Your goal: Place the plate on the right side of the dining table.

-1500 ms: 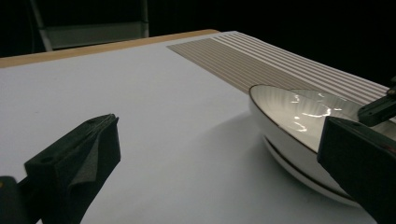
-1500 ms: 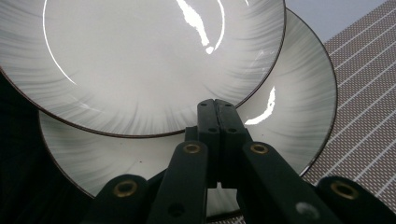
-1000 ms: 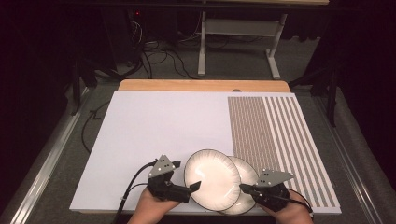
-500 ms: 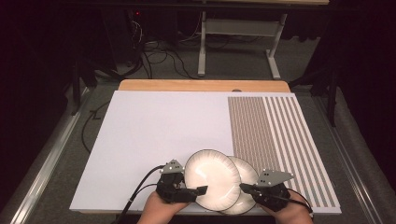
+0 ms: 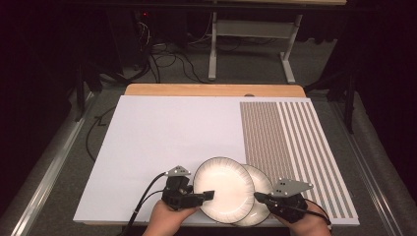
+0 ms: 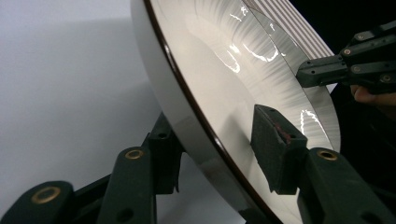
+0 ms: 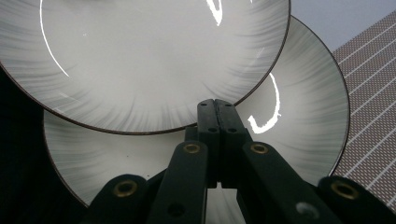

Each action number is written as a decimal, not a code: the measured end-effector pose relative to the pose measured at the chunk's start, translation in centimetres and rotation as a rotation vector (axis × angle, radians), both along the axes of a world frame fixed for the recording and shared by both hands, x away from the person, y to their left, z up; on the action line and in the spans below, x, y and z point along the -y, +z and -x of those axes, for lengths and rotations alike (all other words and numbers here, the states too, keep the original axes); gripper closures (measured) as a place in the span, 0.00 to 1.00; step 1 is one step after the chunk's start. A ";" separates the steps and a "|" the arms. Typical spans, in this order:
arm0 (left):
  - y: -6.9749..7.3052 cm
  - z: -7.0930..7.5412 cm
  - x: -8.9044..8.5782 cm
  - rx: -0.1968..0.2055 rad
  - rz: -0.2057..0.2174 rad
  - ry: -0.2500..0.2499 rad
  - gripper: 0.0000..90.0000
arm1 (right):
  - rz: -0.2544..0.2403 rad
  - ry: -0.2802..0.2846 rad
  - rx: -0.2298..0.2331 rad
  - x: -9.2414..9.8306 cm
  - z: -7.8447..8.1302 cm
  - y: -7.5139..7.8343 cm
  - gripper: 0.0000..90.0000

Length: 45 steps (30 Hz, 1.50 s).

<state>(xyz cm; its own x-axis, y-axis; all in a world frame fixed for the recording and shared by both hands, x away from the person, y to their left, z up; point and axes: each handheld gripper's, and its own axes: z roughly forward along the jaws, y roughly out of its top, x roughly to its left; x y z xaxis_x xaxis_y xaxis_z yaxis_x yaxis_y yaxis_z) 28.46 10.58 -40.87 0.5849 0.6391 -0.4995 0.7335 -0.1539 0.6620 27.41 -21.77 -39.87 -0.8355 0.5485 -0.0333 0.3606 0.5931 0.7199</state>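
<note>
Two white plates with dark rims overlap near the table's front edge. The upper plate [image 5: 223, 187] leans across the lower plate [image 5: 260, 184]. My left gripper [image 5: 208, 194] has just been closing on the upper plate's [image 6: 224, 70] left rim. One pad [image 6: 275, 140] lies on its top face and the other jaw sits under it. My right gripper [image 5: 259, 197] is shut and holds nothing. Its tips [image 7: 215, 106] rest on the lower plate [image 7: 303, 107], right at the upper plate's [image 7: 140, 60] rim.
The plates lie on a white board [image 5: 172, 137] that has a brown striped panel [image 5: 285, 147] on its right. A wooden strip [image 5: 211, 90] runs along the far edge. Beyond it are table legs and cables on the floor.
The left gripper's jaws have closed in from wide open onto the upper plate's rim. The right gripper and both plates have kept still.
</note>
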 end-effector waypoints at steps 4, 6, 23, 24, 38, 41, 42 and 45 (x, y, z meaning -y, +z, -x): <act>0.1 0.0 -0.2 -0.004 0.020 0.006 0.64 | -0.006 -0.004 0.010 0.0 0.1 0.1 1.00; 0.2 0.1 -0.2 0.004 0.035 0.010 0.67 | -0.011 -0.005 0.017 0.1 0.2 0.2 1.00; -0.1 -0.3 -1.4 -0.025 0.166 0.057 0.79 | -0.138 -0.144 0.076 2.7 -0.4 1.8 0.99; 0.0 -0.3 -1.4 -0.021 0.172 0.064 0.80 | -0.147 -0.157 0.085 3.0 -0.5 1.9 0.98; 1.0 -0.8 -2.5 0.071 0.213 0.086 0.85 | -0.210 -0.268 0.127 5.0 -0.7 2.5 0.75; 1.2 -0.8 -3.0 0.106 0.220 0.096 0.86 | -0.227 -0.283 0.122 5.3 -0.8 2.5 0.71; 1.3 -0.8 -3.1 0.112 0.218 0.103 0.86 | -0.229 -0.284 0.127 5.4 -0.8 2.5 0.69; 1.4 -1.0 -3.8 0.148 0.215 0.116 0.86 | -0.235 -0.293 0.133 5.6 -0.9 2.5 0.66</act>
